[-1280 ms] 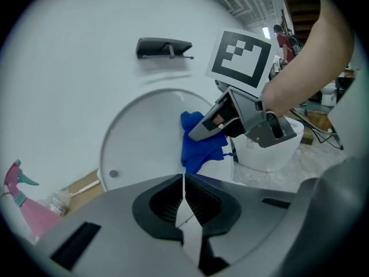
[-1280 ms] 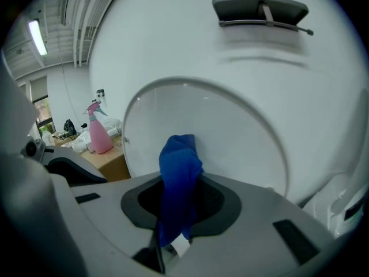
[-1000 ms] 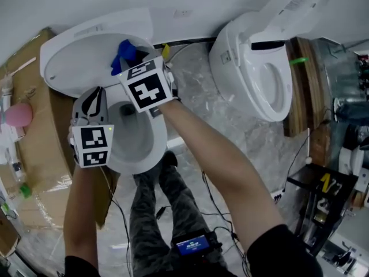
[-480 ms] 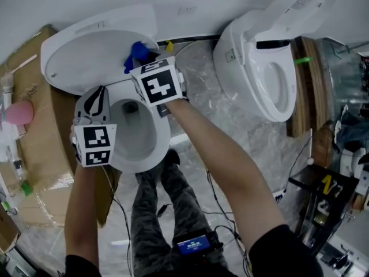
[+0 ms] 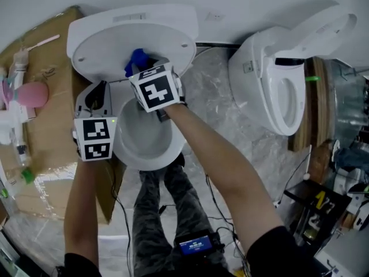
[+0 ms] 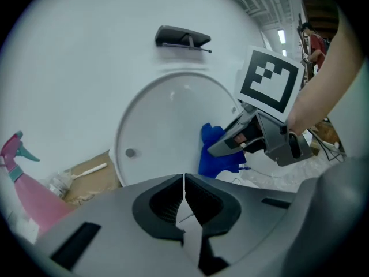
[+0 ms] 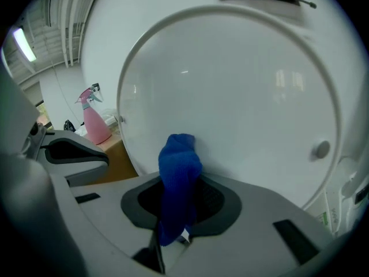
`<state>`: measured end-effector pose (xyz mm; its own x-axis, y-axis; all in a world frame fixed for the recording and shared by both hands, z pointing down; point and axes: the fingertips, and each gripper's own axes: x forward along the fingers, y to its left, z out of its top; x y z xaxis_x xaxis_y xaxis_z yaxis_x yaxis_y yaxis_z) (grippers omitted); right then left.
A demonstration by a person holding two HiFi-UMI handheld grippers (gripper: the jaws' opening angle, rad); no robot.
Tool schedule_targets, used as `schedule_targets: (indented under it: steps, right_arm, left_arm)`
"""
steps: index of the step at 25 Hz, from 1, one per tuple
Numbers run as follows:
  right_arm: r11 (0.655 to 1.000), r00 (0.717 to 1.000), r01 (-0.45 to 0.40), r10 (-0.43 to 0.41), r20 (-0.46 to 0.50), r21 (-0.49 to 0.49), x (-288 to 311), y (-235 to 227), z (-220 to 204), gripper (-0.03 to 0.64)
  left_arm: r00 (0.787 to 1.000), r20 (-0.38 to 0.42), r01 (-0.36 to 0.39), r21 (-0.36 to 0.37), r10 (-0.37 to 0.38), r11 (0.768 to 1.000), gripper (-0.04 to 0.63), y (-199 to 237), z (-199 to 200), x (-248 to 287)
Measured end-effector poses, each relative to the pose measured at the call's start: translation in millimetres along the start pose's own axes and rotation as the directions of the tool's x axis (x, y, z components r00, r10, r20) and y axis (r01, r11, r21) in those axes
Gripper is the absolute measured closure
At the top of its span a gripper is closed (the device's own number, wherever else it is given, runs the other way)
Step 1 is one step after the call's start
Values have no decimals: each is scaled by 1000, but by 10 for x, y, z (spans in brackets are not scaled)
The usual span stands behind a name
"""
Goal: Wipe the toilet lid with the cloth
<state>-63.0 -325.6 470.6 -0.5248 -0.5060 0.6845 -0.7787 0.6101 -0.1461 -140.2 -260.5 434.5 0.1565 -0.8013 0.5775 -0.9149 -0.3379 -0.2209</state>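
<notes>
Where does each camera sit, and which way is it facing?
Head view: on the person's head, facing steeply down at the toilet lid; forearms, legs, left gripper, right gripper show.
Left gripper view: on the left gripper, facing the lid past shut fingers; right forearm shows.
Right gripper view: on the right gripper, facing the lid; fingers clamp the blue cloth.
All three share lid and cloth.
</notes>
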Motion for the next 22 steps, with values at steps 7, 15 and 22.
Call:
schedule_targets:
  steps: [7, 15, 22]
  right_arm:
    - [994, 996, -92, 90, -28, -67, 421, 731, 143, 525]
    - [980, 986, -164, 160, -44, -114, 738, 1362, 299, 525]
    - [980, 986, -164, 161, -37, -109, 710, 1321, 295, 525]
  left_arm:
    - [999, -18, -30, -93, 28, 995, 577, 345, -228, -102]
    - [998, -22, -64, -176, 61, 982, 578, 746, -387, -242]
    - [998, -31, -60, -157, 56, 986, 578, 757, -415, -231]
